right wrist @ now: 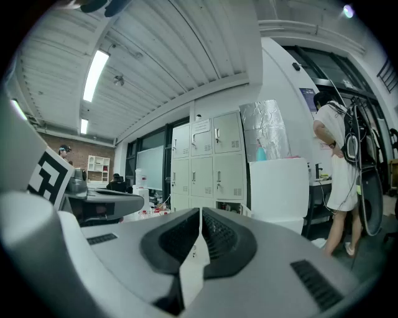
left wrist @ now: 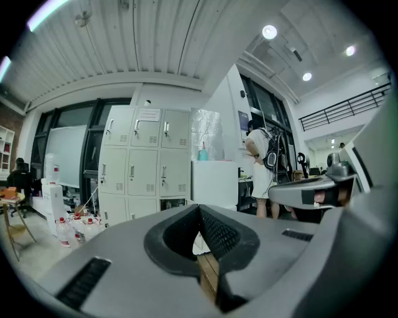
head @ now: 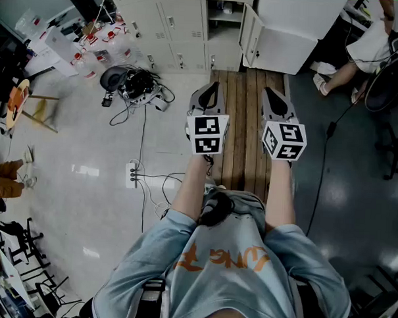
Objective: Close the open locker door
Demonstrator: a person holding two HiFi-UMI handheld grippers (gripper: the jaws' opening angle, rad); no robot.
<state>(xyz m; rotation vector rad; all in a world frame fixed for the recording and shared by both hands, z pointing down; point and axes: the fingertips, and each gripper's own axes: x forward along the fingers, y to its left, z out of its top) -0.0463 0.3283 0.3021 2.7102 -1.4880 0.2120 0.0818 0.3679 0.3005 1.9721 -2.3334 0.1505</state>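
The bank of pale grey lockers (head: 182, 22) stands ahead, with one column open (head: 226, 21). Its door (head: 250, 33) swings out to the right, against a white cabinet (head: 290, 34). My left gripper (head: 210, 95) and right gripper (head: 274, 99) are held side by side over a strip of wooden planks (head: 243, 134), some way short of the door. Both are shut with nothing in them. The left gripper view shows its jaws (left wrist: 199, 210) closed and pointing at the lockers (left wrist: 146, 168). The right gripper (right wrist: 200, 212) points at the lockers (right wrist: 214, 164) and the white cabinet (right wrist: 280, 186).
Bottles (head: 92, 48) and a tangle of cables with gear (head: 139, 85) lie on the floor left of the planks, beside a power strip (head: 134, 174) and a wooden stool (head: 36, 108). A person (head: 368, 44) and a chair (head: 389, 91) are at the right.
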